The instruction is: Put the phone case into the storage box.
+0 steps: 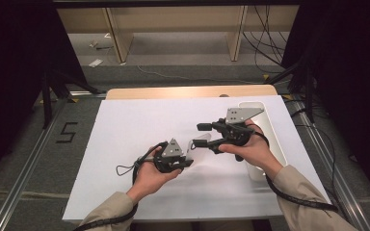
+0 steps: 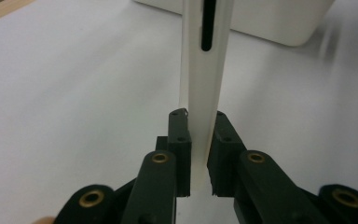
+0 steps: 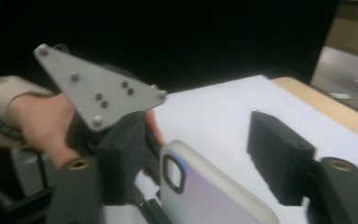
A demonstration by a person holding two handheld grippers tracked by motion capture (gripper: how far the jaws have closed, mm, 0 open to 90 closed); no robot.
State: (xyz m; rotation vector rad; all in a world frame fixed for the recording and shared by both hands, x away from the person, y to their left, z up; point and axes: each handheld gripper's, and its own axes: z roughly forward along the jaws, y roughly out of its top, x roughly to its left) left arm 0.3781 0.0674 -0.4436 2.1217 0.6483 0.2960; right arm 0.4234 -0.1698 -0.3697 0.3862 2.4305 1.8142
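Our left gripper pinches the thin edge of a phone in a clear case, with both pads pressed on it. Our right gripper has its jaws apart around the phone's other end, not touching it. We hold the phone up over the white table. A white tray sits near our right hand.
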